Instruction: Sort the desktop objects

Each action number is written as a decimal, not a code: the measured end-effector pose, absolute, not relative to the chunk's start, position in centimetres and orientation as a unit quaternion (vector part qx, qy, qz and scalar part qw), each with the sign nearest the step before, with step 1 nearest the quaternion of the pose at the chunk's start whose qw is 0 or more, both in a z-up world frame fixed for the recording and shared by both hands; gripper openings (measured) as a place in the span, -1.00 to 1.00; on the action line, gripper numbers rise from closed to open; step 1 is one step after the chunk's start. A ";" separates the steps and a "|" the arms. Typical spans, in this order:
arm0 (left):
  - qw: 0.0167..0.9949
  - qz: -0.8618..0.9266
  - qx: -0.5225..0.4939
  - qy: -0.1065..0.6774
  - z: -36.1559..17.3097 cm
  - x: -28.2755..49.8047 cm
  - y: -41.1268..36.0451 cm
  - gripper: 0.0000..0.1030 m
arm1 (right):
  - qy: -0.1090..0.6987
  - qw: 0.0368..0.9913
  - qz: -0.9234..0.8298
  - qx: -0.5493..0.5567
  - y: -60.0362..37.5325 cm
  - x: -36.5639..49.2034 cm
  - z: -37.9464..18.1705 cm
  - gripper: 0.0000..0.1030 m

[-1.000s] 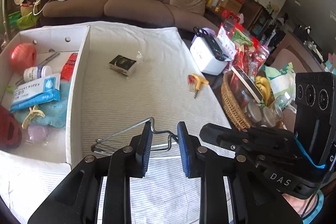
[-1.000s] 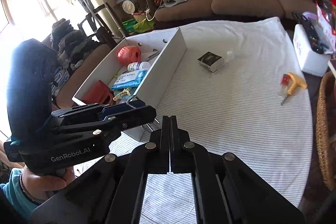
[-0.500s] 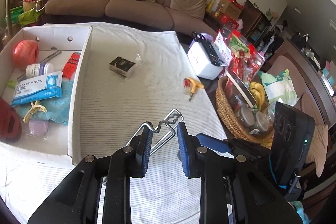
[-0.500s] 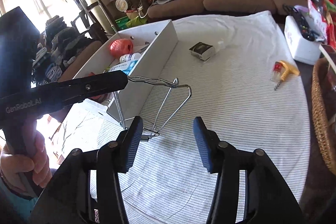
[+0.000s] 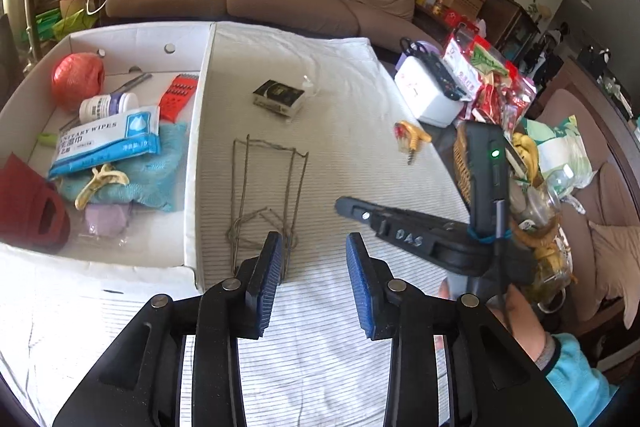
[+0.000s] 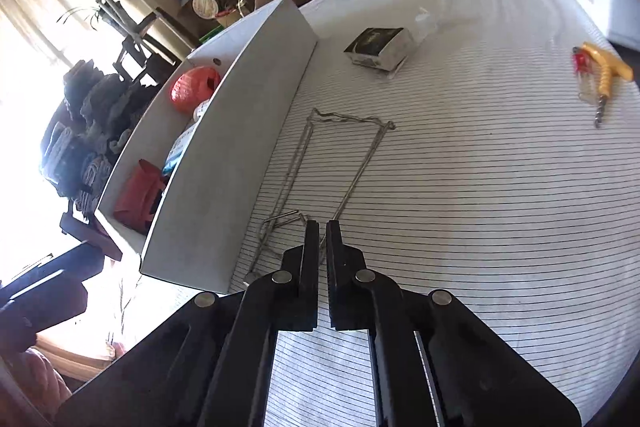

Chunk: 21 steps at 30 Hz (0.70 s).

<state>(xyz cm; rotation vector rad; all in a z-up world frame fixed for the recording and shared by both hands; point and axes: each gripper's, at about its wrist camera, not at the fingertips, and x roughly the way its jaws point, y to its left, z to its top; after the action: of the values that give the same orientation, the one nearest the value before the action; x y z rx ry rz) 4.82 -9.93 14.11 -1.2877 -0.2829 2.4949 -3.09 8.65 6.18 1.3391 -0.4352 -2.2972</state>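
A folding wire rack [image 5: 268,195] [image 6: 340,163] lies flat on the striped cloth beside the white sorting box [image 5: 192,147] [image 6: 240,147]. My left gripper [image 5: 314,259] hovers over its near end. Its jaws are opening, and the wire's loops sit just inside the left pad [image 5: 270,267] with neither pad pressing on them. My right gripper [image 6: 323,227] [image 5: 344,205] is shut with nothing seen in it, low over the cloth just right of the rack. A small dark box [image 5: 279,97] [image 6: 378,49] and a yellow-handled corkscrew [image 5: 410,139] [image 6: 600,75] lie farther out.
The sorting box holds a red twine ball [image 5: 76,79], a wipes pack [image 5: 104,139], a bottle, cloths and a banana peel. A white case [image 5: 428,95] and a wicker basket [image 5: 464,167] full of snacks crowd the table's right edge. A sofa stands behind.
The wire rack, held up off the table in my left gripper before, now lies flat. My left jaws have widened. My right gripper opened, then shut again and dropped toward the cloth.
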 end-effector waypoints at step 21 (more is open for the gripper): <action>0.168 0.864 -0.464 -0.100 9.5 4.3 -8.6 0.03 | -0.112 0.193 -0.826 0.518 5.9 -9.8 1.7 -0.83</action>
<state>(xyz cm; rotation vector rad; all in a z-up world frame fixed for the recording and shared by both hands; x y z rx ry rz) 4.28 -8.65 9.47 -1.3195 -0.2841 2.4587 -9.75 5.86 1.66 1.4535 -0.3132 -2.3162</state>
